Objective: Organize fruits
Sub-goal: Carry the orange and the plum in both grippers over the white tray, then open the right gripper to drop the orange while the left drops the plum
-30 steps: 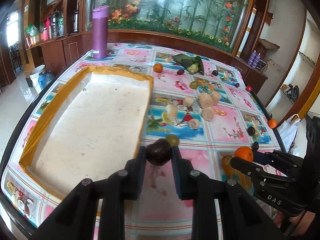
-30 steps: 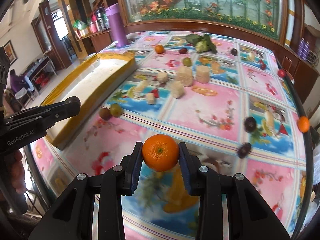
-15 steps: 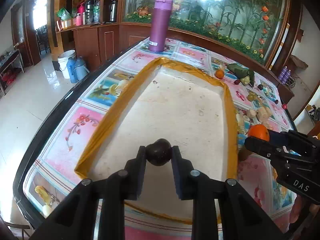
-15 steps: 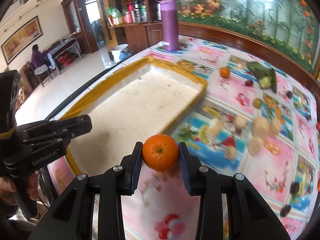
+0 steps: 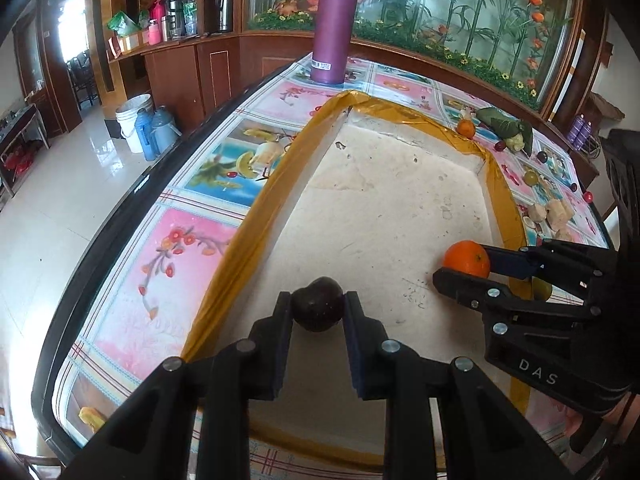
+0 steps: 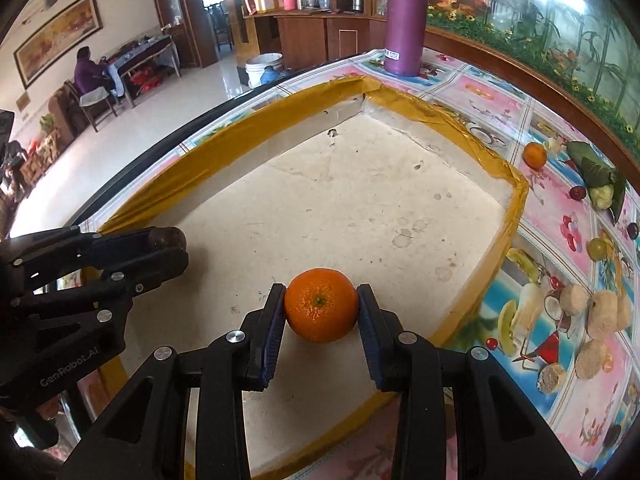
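A shallow white tray with a yellow taped rim (image 5: pixel 256 236) (image 6: pixel 224 144) lies on the flowered tablecloth. My left gripper (image 5: pixel 318 310) is shut on a dark purple round fruit (image 5: pixel 318 309) above the tray's near end. My right gripper (image 6: pixel 321 310) is shut on an orange (image 6: pixel 321 304) (image 5: pixel 467 258) over the tray's right part. In the right wrist view the left gripper (image 6: pixel 172 246) shows at the left with the dark fruit (image 6: pixel 166 238) at its tip. In the left wrist view the right gripper (image 5: pixel 464 270) reaches in from the right.
A tall purple bottle (image 5: pixel 334 28) (image 6: pixel 404 20) stands beyond the tray's far corner. Loose fruit lies on the cloth to the right: another orange (image 6: pixel 535 155), a green leafy bundle (image 6: pixel 596 172), dark and green small fruits (image 6: pixel 597 247), pale round pieces (image 6: pixel 600 316). The table's black edge (image 5: pixel 120 208) runs along the left.
Both grippers have swung left from the cloth to over the tray, each still gripping its fruit. The orange now hangs above the tray's floor instead of the cloth.
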Demonstrator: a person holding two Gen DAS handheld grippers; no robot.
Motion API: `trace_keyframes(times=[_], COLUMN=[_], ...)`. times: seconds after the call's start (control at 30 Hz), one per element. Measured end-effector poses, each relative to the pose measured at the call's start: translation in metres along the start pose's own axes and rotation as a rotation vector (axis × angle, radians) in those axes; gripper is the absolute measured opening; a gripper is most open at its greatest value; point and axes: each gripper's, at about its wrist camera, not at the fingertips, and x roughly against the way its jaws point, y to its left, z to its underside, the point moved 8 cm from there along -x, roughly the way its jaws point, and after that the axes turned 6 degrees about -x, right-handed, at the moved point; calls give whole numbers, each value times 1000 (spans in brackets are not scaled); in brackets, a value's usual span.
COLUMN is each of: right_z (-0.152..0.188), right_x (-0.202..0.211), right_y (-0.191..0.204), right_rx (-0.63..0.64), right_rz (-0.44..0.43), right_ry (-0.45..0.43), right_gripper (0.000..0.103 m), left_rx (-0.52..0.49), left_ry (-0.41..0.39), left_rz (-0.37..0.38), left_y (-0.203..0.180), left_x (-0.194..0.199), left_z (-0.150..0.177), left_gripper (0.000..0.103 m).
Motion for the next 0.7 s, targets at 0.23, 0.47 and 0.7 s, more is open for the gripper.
trace_keyframes(times=[0.23,0.47,0.7], right_z=[1,1,9], right_x=[-3,6,28], right_y=[1,-4,-10], right_rx=[10,-19,-66], right_rz=[14,17,8], right_ry=[7,-5,-27], right_gripper=[39,41,43], left_rx=[-70,-72,-36], left_ry=[-11,-45,-73], left_rz=[-31,-55,-85], left_y=[-4,-1,6], left_x=[-1,14,31], left_z=[3,7,12], left_gripper=[29,50,59])
